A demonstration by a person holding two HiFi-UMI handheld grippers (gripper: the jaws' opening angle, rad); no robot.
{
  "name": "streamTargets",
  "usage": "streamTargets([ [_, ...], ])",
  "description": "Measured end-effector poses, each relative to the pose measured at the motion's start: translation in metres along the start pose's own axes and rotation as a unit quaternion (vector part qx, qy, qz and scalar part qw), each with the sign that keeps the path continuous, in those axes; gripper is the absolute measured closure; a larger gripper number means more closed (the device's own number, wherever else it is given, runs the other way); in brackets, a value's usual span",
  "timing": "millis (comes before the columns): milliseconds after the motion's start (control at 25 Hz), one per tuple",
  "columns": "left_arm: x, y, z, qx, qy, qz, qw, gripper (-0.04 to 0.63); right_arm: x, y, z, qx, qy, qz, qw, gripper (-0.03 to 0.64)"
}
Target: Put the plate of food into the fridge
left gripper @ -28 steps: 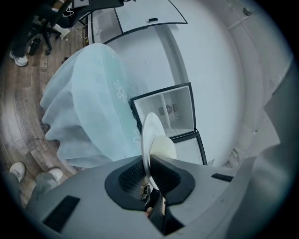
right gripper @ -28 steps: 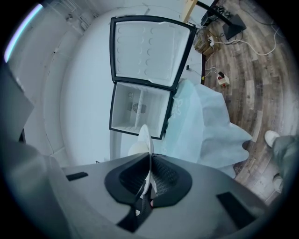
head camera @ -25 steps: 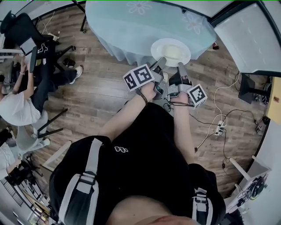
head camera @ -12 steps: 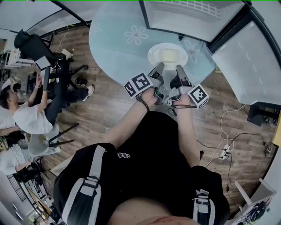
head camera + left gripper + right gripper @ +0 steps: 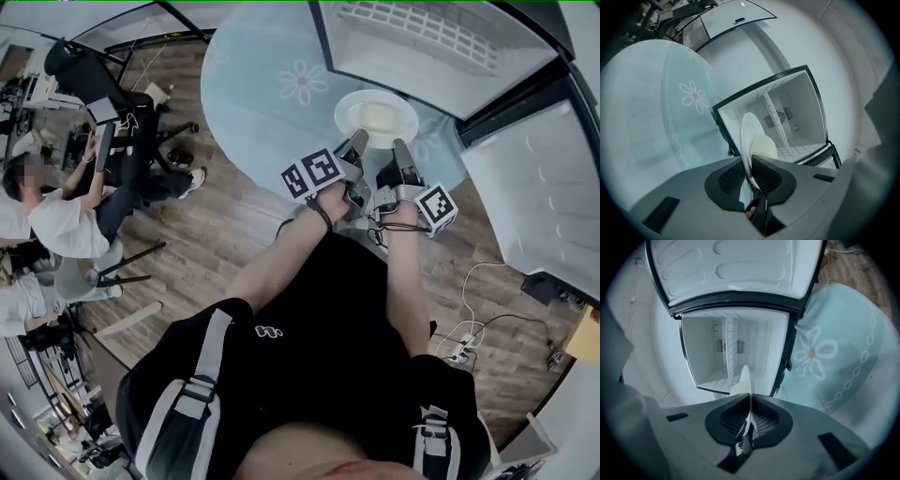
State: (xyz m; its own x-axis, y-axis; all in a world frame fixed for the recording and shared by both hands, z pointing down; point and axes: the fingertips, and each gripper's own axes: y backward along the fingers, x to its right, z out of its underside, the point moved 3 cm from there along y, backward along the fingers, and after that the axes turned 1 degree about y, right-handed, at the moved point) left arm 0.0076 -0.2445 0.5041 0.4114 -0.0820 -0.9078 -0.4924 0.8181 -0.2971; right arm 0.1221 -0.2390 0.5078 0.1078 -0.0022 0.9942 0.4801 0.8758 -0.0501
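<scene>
A white plate (image 5: pixel 375 119) with a pale yellow food (image 5: pixel 381 116) on it is held level in the air, over the edge of the round table (image 5: pixel 272 84) with a light-blue flowered cloth. My left gripper (image 5: pixel 356 146) is shut on its near-left rim and my right gripper (image 5: pixel 403 152) on its near-right rim. In the left gripper view the plate (image 5: pixel 747 140) stands edge-on between the pads (image 5: pixel 766 176). The right gripper view shows its rim (image 5: pixel 746 380) the same way. The open fridge (image 5: pixel 441 47) lies just beyond the plate.
The fridge's white inside (image 5: pixel 736 348) has a wire shelf, and its door (image 5: pixel 539 178) stands open at the right. People sit on chairs (image 5: pixel 103 272) at the left. Cables and a power strip (image 5: pixel 457 350) lie on the wooden floor.
Both grippers have carried the plate away from the table's near edge toward the fridge. The open fridge now fills the top of the head view.
</scene>
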Motion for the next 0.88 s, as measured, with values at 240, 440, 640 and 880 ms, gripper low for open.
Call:
streamTargets([
  [240,-0.016,-0.024,-0.011,-0.013,0.015,-0.018,0.9996,0.545,0.015,-0.027,-0.010,-0.009,0.008,0.020,1.000,0.597],
  [440,-0.013,-0.068,-0.027,-0.031,0.023,-0.016,0.9991,0.552,0.023,-0.055,-0.037,0.010,-0.003,0.036,0.999,0.597],
  [640,-0.020,-0.111,-0.042,-0.040,0.015,-0.030,0.9986,0.546,0.040,-0.090,-0.063,0.013,-0.005,0.055,0.998,0.597],
  [880,-0.023,-0.133,-0.057,-0.049,0.008,-0.032,0.9983,0.549,0.045,-0.112,-0.068,0.032,-0.026,0.054,0.998,0.597],
])
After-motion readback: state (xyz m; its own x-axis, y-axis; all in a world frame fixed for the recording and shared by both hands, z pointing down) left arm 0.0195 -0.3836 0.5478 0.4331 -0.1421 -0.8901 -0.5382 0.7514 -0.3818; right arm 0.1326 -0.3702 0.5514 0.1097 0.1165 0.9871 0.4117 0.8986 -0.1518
